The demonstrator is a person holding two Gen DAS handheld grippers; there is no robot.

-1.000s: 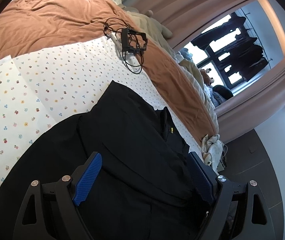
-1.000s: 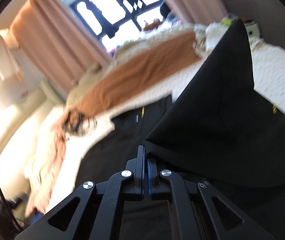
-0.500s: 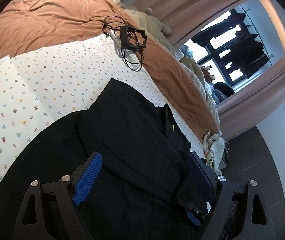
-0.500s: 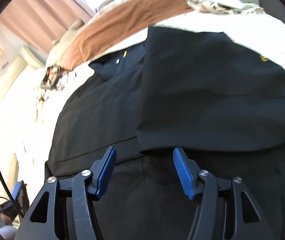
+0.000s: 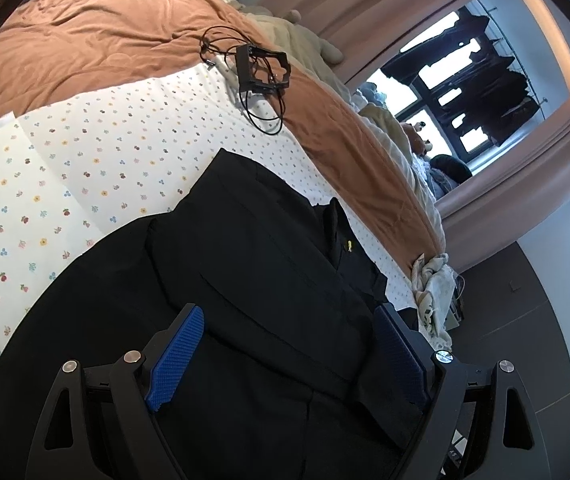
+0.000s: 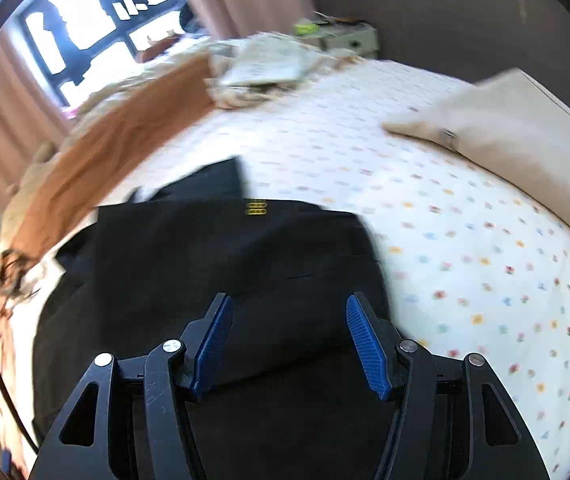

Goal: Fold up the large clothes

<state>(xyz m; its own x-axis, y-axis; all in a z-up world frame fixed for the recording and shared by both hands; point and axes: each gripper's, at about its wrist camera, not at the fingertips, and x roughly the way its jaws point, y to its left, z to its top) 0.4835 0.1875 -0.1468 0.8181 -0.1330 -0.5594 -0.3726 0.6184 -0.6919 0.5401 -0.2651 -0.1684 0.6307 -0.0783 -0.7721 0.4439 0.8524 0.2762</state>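
1. My left tool (image 5: pixel 289 344) hangs over the black garment (image 5: pixel 245 280) with its blue-padded fingers (image 5: pixel 175 352) spread wide and nothing between them; it is released.
2. In the left wrist view the black garment lies on the bed's flower-print sheet (image 5: pixel 65 168), partly folded, with one layer lying over another and a small yellow mark (image 5: pixel 348 245) near its far edge.
3. Beyond the sheet a rust-brown blanket (image 5: pixel 105 36) covers the far side of the bed, and a black frame with tangled cables (image 5: pixel 263 70) lies where sheet and blanket meet.
4. Farther right, a crumpled pale cloth (image 5: pixel 433 292) hangs at the bed's corner, with pink curtains (image 5: pixel 525 184) and a bright window (image 5: pixel 457 92) behind.
5. My right tool (image 6: pixel 289 340) is also released, its fingers (image 6: pixel 365 344) well apart above the garment (image 6: pixel 225 260), gripping nothing.
6. In the right wrist view, which is a little blurred, a folded flap with a small yellow logo (image 6: pixel 256 207) lies on top of the garment.
7. To the right the flowered sheet (image 6: pixel 465 240) spreads out, and a beige pillow (image 6: pixel 505 132) rests on it near the wall.
8. At the far end a heap of pale cloth (image 6: pixel 269 68) lies beside the brown blanket (image 6: pixel 117 152).
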